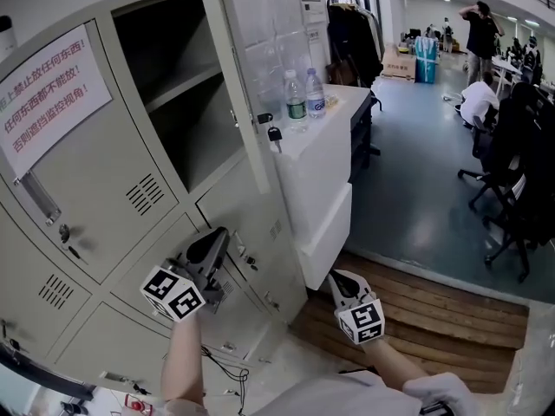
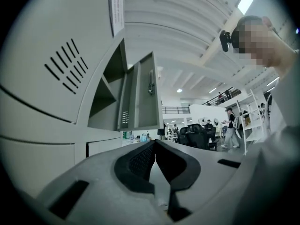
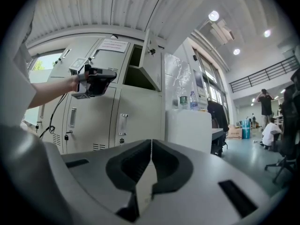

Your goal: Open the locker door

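Up and to the right of the left gripper (image 1: 211, 248), clenched on nothing, the locker door (image 1: 250, 68) already stands swung out at the cabinet's (image 1: 130, 232) top right corner, long edge upright; the right gripper (image 1: 340, 277), also clenched empty, hangs farther off.

**Clipped and Unreadable**

Lost the top of the locker door (image 1: 251, 59) past the head view's upper edge. Saw the red-lettered notice (image 1: 52, 94) clipped at the left edge. Could not read the labels on the two bottles (image 1: 296, 100): too small.
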A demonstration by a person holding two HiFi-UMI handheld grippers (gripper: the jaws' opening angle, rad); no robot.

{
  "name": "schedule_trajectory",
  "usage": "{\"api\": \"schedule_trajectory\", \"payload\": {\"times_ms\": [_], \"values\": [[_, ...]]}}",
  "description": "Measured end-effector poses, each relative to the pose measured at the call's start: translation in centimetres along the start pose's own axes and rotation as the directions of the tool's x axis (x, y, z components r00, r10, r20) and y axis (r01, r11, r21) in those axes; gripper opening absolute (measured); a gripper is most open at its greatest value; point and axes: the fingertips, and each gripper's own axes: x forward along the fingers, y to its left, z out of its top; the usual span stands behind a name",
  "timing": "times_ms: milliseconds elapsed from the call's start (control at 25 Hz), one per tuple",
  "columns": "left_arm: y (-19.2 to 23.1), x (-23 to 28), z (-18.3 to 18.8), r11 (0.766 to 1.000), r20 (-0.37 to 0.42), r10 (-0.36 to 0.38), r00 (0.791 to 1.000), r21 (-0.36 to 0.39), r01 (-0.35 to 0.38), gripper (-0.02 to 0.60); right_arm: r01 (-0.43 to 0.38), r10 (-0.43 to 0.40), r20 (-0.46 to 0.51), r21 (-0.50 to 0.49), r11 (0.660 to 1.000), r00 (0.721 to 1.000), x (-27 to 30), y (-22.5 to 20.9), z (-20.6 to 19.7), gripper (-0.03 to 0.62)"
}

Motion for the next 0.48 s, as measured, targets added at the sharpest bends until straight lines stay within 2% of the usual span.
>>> {"api": "schedule_trajectory", "payload": {"times_ms": [280,480], "values": [[-0.5,4.9,3.1,0.993,-0.032,-0.116,0.993,0.016,0.116,0.009,0.040,-0.040,-0.013,0.009,0.999,0.999,-1.1,-1.4,-0.4,0.015],[-0.7,7.6,5.3,0.983,0.003,-0.184,0.983,-0.018,0.184,0.009,0.069,-0.068,-0.016,0.023,0.997,0.998,-2.1,-2.3,-0.8,0.015]]}}
